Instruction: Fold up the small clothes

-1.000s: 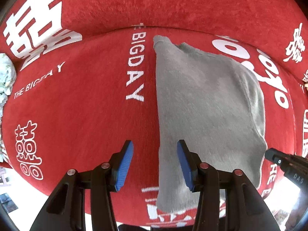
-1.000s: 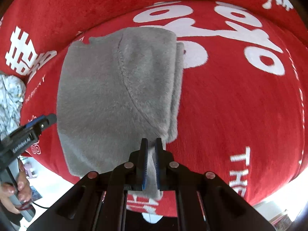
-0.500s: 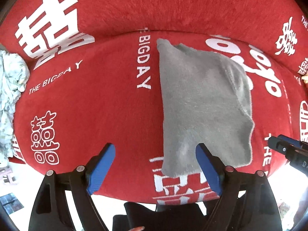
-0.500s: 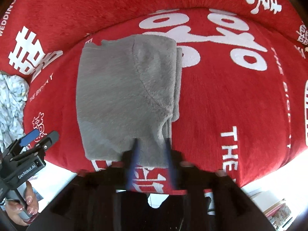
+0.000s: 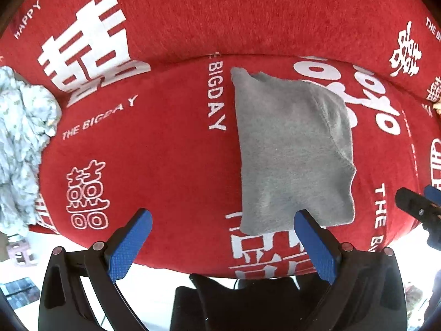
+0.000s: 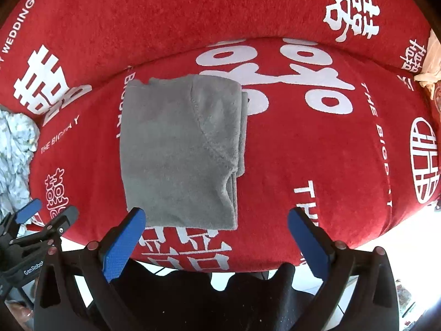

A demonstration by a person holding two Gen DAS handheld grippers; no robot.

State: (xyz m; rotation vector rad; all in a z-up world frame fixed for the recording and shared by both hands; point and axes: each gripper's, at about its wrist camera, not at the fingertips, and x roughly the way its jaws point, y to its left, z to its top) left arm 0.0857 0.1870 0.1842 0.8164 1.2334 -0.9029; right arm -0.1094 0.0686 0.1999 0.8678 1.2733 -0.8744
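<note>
A folded grey fleece garment [image 5: 292,149] lies flat on the red sofa seat [image 5: 165,165]; it also shows in the right wrist view [image 6: 179,151]. My left gripper [image 5: 222,220] is open and empty, held back above the seat's front edge, its right pad just over the garment's near hem. My right gripper [image 6: 216,219] is open and empty, also back from the garment, its left pad at the garment's near left corner. The other gripper's tip shows at the edge of each view [image 5: 416,209] [image 6: 41,229].
The sofa cover is red with white lettering. A crumpled pale floral cloth [image 5: 19,149] lies at the seat's left end, also in the right wrist view [image 6: 13,154]. A beige item [image 6: 430,66] sits at the far right. The floor lies below the seat's front edge.
My right gripper let go of the garment's near edge and opened. My left gripper opened wider. Both pulled back from the garment, which now lies flat.
</note>
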